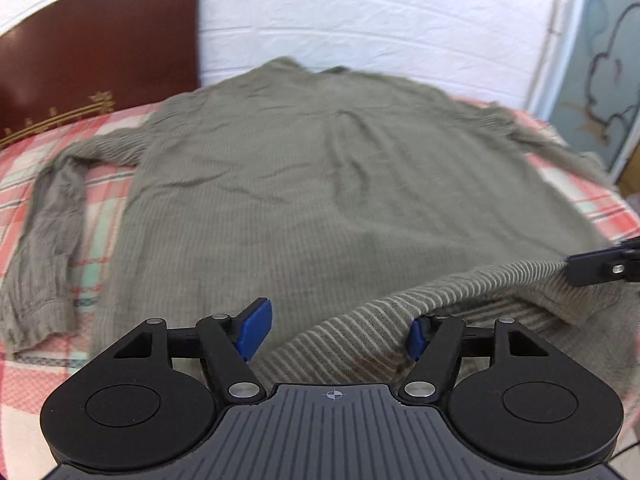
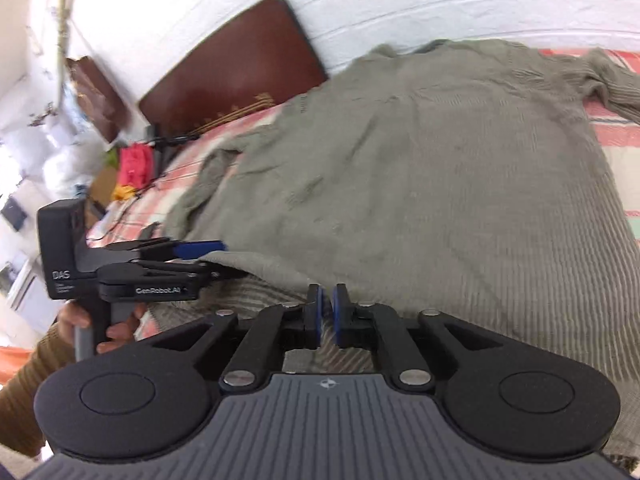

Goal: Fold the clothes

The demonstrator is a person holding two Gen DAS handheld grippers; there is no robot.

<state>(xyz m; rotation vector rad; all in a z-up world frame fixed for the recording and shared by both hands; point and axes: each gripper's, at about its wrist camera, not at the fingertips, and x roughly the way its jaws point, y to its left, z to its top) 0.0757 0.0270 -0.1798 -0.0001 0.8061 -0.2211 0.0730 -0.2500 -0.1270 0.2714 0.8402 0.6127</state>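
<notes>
A grey-green ribbed knit sweater [image 1: 312, 184] lies spread flat on a bed with a pink, white and mint checked cover [image 1: 24, 364], stretching away ahead of both tools, its collar at the far end toward the white wall [image 1: 360, 12]. The left hand-held gripper [image 1: 334, 330] stands with its blue pads wide apart; the turned-up near hem, showing its striped inner face, lies between them, touching the pad on that view's right, and is not pinched. The right hand-held gripper [image 2: 326, 312] has its pads almost together on a fold of the hem, which rises between them (a thin gap shows there, so a firm clamp cannot be confirmed). In the right wrist view a hand [image 2: 112, 320] holds the left tool's grip, well off to the left. One sleeve [image 1: 44, 240] trails down beyond the left tool's left side, with bare cover around it; a dark brown headboard [image 1: 96, 40] bounds the far left corner.
</notes>
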